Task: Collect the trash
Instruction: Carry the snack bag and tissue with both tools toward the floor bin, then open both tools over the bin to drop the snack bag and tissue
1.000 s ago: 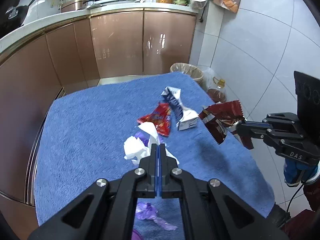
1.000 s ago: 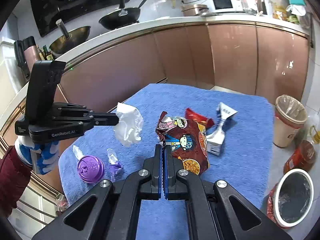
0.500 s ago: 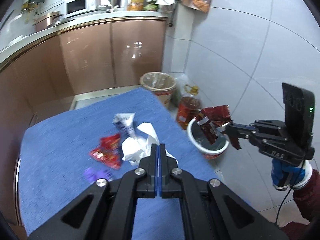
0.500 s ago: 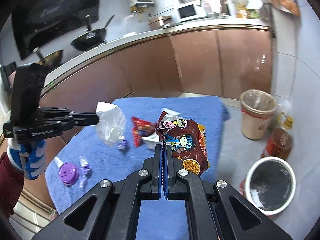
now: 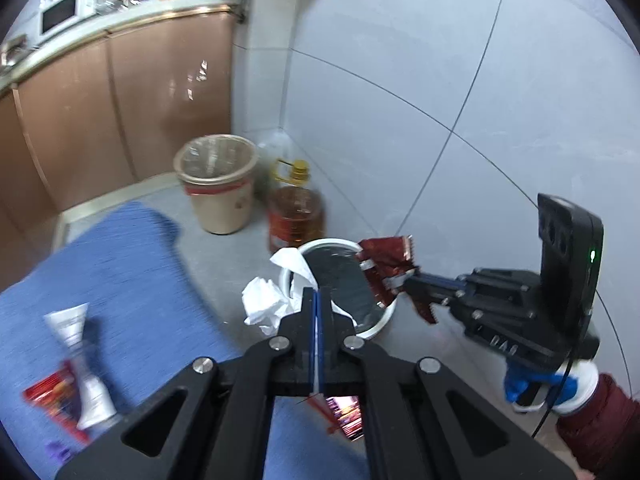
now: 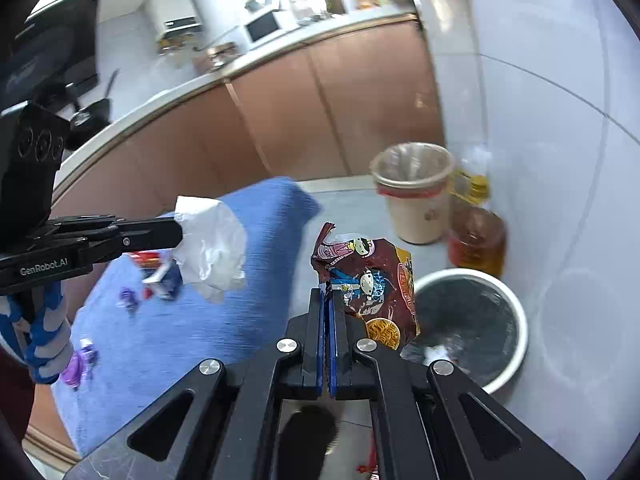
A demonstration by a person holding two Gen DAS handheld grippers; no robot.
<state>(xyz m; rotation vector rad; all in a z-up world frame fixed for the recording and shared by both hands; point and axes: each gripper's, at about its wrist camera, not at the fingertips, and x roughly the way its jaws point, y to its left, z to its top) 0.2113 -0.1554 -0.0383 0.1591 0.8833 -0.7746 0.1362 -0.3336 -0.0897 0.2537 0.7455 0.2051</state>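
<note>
My left gripper is shut on a crumpled white tissue, which hangs beside the rim of a white bin with a dark liner on the floor. My right gripper is shut on a dark red snack wrapper with cartoon figures, held just left of the same white bin. In the left wrist view the right gripper carries the wrapper over the bin's far rim. In the right wrist view the left gripper holds the tissue above the blue cloth.
A blue cloth covers the table with a carton, a red wrapper and purple bits on it. A beige bin and an oil bottle stand by the tiled wall. Brown cabinets run behind.
Both grippers have swung from over the blue cloth toward the white floor bin, each keeping its piece of trash. The table litter has slid to the left of both views.
</note>
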